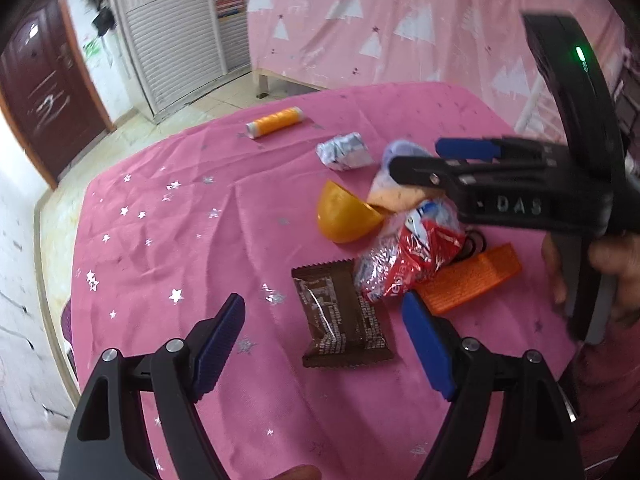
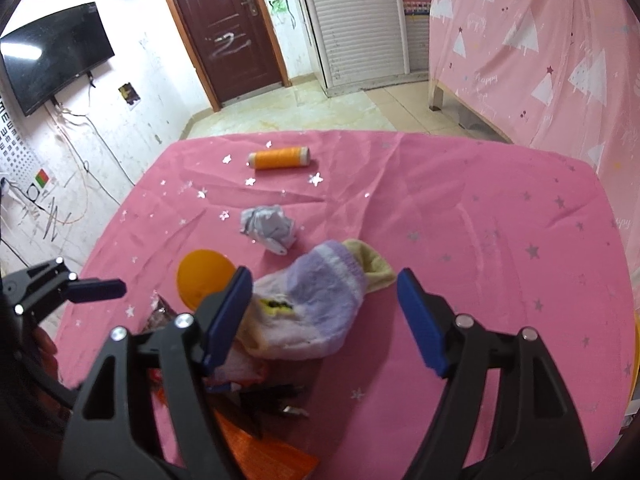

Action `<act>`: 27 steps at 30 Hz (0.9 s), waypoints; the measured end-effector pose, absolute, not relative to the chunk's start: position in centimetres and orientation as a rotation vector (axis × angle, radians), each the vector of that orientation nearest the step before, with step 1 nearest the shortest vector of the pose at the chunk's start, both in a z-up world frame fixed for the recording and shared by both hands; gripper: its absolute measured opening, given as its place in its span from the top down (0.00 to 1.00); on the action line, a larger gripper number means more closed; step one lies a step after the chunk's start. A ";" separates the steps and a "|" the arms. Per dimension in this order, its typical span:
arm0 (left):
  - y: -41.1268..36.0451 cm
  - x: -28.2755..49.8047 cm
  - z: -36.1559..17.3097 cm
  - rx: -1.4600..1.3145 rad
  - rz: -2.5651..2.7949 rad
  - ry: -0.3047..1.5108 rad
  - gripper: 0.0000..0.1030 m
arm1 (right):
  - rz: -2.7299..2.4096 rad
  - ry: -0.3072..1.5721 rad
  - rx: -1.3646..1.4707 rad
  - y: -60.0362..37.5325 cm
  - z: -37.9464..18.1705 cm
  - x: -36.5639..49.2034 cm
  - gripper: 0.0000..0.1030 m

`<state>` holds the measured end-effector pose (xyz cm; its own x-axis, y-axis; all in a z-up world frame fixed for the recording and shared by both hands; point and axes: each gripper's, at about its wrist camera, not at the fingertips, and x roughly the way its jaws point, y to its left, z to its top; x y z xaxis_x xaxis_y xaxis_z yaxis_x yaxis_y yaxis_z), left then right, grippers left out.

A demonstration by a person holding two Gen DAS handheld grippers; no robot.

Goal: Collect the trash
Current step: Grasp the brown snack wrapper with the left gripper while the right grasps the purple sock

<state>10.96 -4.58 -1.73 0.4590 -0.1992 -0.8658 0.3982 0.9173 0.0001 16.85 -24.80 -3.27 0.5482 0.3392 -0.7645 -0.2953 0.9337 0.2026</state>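
Both tools hang over the pink table [image 2: 480,220] with their blue pads spread wide and nothing between them. The left gripper [image 1: 324,344] hovers with the brown snack wrapper [image 1: 340,316] lying flat between and just ahead of its fingers, so that looks like the likely pick. The right gripper [image 2: 324,316] straddles the purple sock [image 2: 316,300], its left pad close against the sock's heel. Just past the left tool's right pad sit the crumpled red and silver wrapper [image 1: 404,260] and an orange ribbed piece [image 1: 472,276], touching each other; beyond them the orange half-shell [image 1: 344,220], then the ball of grey paper [image 2: 268,226], and far off the orange thread spool [image 2: 278,158]. The risk I see is mixing things up: the sock and spool do not look like trash, and a closing right tool would take the sock instead of a wrapper. The flat brown wrapper may also slide on the cloth or let the pads pinch fabric with it. The two tools are near each other, so they could knock together. No bin shows in either view, so I cannot tell where the trash goes. Under the right tool there is a dark tangle I cannot identify, and the red wrapper is mostly hidden there.
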 end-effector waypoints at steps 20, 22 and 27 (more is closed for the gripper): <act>-5.4 10.6 -3.2 0.270 -0.427 0.984 0.65 | 0.345 0.894 -0.037 -23.6 -3.7 16.7 0.82; -5.3 10.5 -3.2 0.260 -0.437 0.987 0.68 | 0.331 0.883 -0.034 -23.9 -3.5 16.7 0.83; -4.2 9.9 -2.5 0.232 -0.420 0.991 0.68 | 0.312 0.856 -0.008 -24.9 -2.8 16.4 0.83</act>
